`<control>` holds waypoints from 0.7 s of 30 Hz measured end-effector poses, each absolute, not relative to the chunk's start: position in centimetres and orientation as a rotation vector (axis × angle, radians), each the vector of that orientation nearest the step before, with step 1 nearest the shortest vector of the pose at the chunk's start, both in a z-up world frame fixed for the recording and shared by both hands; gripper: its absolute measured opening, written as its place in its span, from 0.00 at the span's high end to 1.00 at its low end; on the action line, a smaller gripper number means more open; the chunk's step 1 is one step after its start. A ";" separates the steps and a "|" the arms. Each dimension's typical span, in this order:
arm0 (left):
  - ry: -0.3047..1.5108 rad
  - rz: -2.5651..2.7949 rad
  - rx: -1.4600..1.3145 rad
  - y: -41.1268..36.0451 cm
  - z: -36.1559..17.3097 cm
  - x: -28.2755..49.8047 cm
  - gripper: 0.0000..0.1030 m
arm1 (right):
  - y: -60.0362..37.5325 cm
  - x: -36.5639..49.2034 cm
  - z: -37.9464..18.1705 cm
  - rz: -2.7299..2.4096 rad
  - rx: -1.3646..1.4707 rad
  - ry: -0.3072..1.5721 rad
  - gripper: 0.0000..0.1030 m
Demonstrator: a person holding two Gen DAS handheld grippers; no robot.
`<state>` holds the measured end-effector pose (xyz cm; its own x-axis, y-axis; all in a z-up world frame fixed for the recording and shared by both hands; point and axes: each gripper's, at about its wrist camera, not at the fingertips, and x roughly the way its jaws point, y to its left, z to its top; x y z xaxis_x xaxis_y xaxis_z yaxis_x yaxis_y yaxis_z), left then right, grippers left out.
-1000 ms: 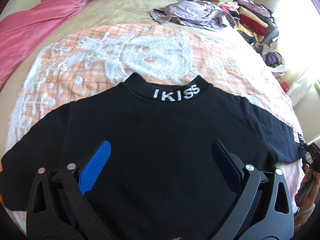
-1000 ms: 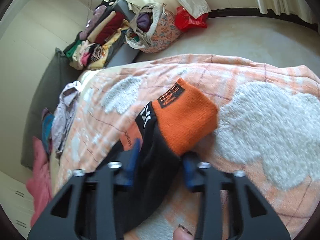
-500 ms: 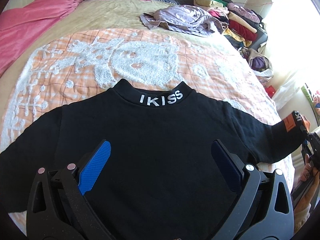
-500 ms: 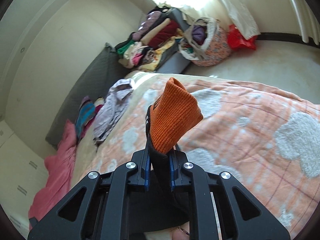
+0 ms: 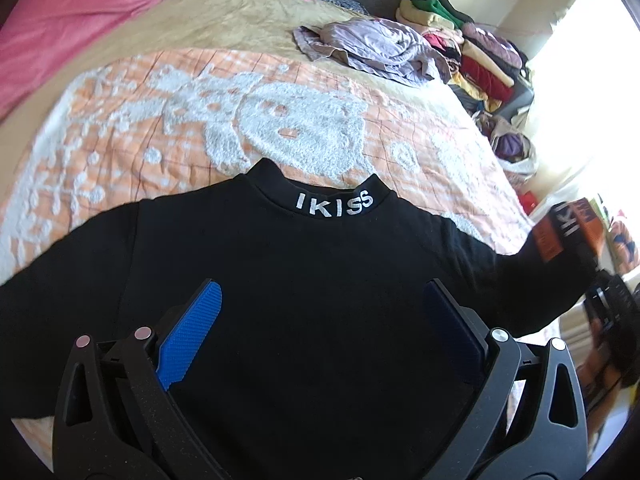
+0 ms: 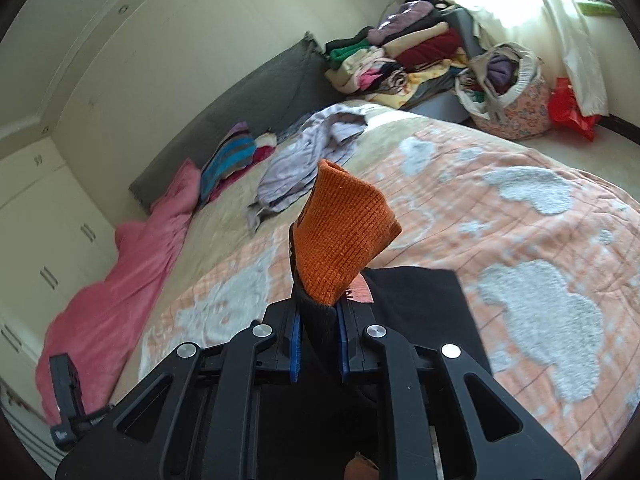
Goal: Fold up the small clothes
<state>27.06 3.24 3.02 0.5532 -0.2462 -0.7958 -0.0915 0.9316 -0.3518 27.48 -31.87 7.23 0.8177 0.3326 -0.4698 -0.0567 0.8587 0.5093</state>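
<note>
A big orange blanket (image 5: 168, 128) with fluffy white shapes covers the near part of the bed. A pink quilt (image 5: 80, 12) lies bunched up far on the left, and a crumpled light purple shirt (image 5: 376, 46) sits far back on the bed. On the far right, a pile of clothes (image 6: 396, 60) sits beside a flowery bag (image 6: 516, 108) and a red bag (image 6: 568, 108).

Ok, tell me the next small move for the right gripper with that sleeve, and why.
Probably carry the sleeve inward and lay it across the chest of the black sweater. The right gripper is shut on the sleeve just below its orange cuff, lifted off the blanket, while the body lies flat with the left gripper open above it.
</note>
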 end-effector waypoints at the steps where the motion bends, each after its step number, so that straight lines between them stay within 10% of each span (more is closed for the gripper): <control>1: 0.992 -0.094 -0.395 3.7 2.9 27.1 0.08 | -30.7 27.6 7.1 0.232 0.481 0.594 0.88; 21: 1.018 -0.167 -0.641 9.2 0.6 26.2 0.09 | -18.0 27.6 1.6 0.383 0.358 0.753 0.85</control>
<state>26.21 9.17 0.57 0.5303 -0.4169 -0.7382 -0.1589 0.8064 -0.5696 27.64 -17.96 1.62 0.6676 0.4570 -0.5877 -0.2059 0.8719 0.4442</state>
